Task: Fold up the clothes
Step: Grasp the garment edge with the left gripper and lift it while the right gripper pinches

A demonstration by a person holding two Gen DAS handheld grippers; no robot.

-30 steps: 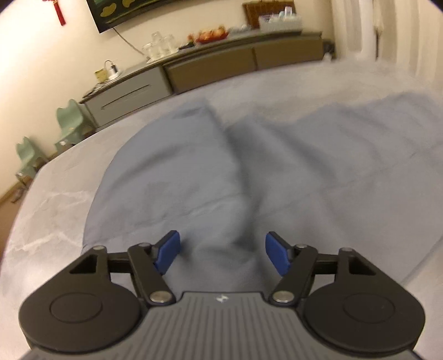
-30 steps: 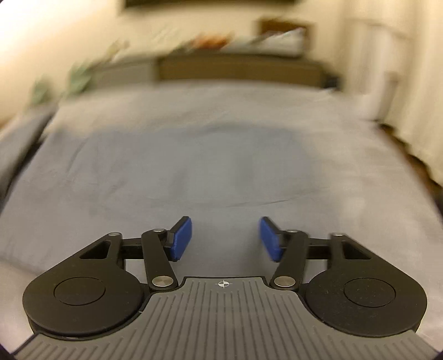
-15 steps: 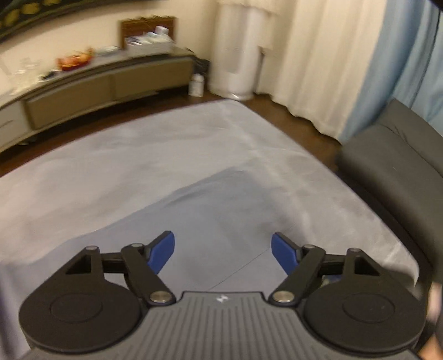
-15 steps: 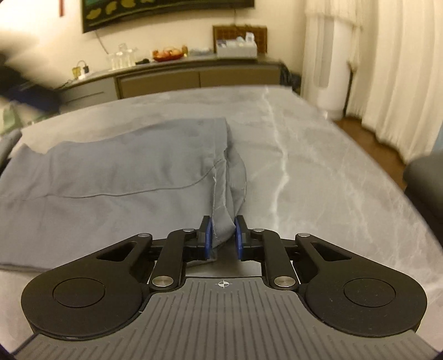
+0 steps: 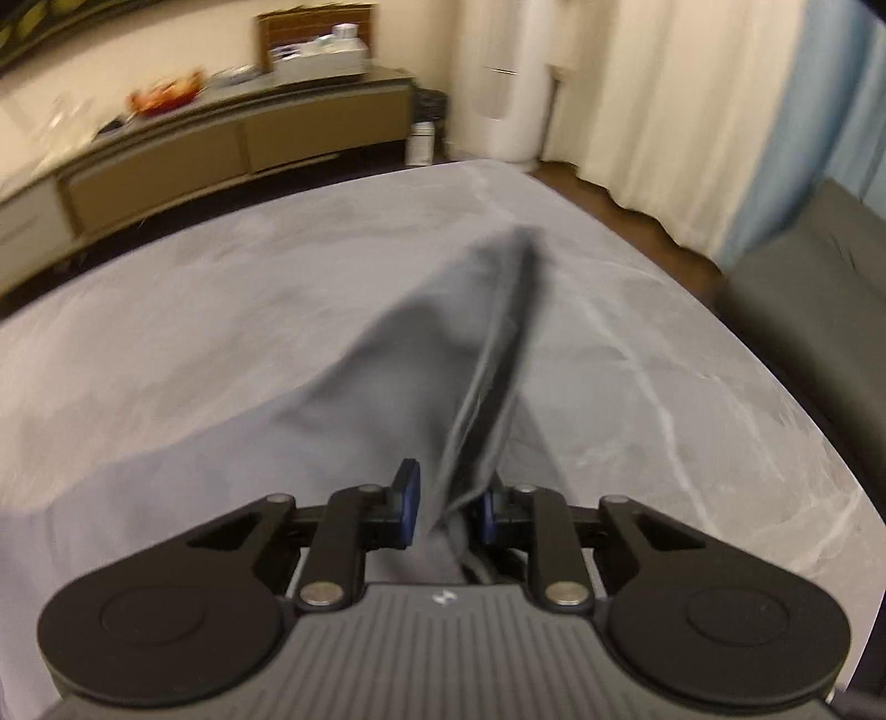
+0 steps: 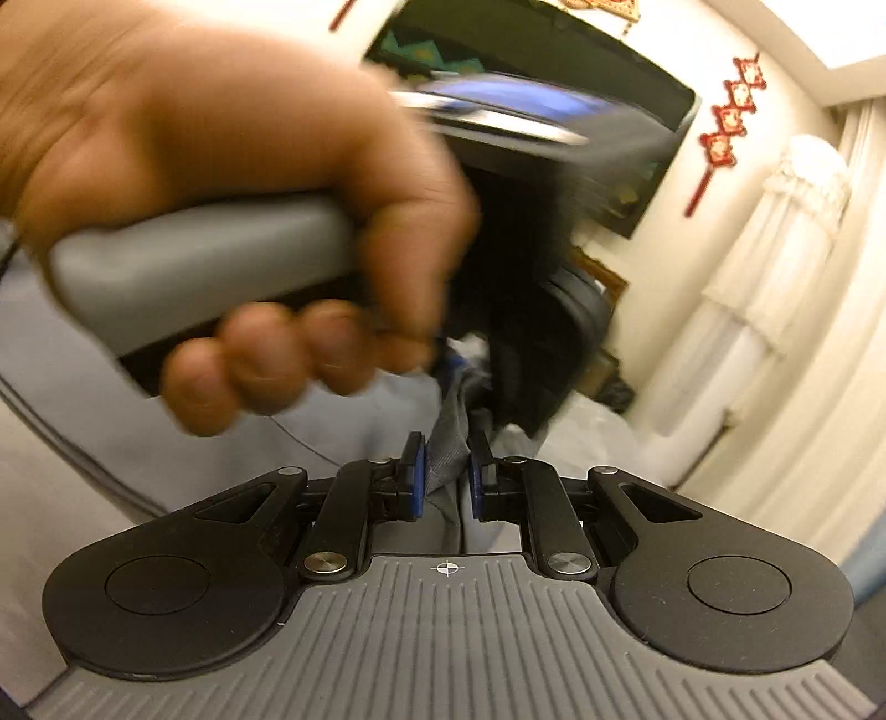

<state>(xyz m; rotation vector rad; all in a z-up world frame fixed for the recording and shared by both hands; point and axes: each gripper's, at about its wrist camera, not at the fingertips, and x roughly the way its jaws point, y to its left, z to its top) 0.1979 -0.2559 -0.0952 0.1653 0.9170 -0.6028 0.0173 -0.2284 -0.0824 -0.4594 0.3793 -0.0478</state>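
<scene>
Grey stone with pale veins makes up the table (image 5: 692,387), and it fills most of the left wrist view. A grey cloth (image 5: 432,343) lies on it. Part of the cloth is pulled up off the table into a tight ridge that runs toward the far edge.

The left gripper (image 5: 446,512) has the bunched cloth between its blue pads. Its jaws are closing, and the right pad already touches the fabric, while a small gap shows at the left pad.

The right gripper (image 6: 447,482) is squeezed on a fold of the same cloth (image 6: 451,443), with both blue pads pressing on it. Just ahead of it a hand (image 6: 232,221) wraps around a grey handle (image 6: 199,271). The hand is blurry. More of the cloth, light blue-grey here, spreads out under the hand.

Past the table a long low cabinet (image 5: 232,144) stands along the cream wall. Blurry things sit on top of it, among them something red and orange (image 5: 163,99) and a brown box (image 5: 315,33). A tall white unit (image 5: 506,83) stands in the corner. Cream curtains (image 5: 664,111) hang next to it, then a blue curtain (image 5: 797,138). A dark grey sofa (image 5: 819,288) sits to the right of the table. In the right wrist view a red knot ornament (image 6: 725,133) hangs on the wall beside a big dark screen (image 6: 581,99).
</scene>
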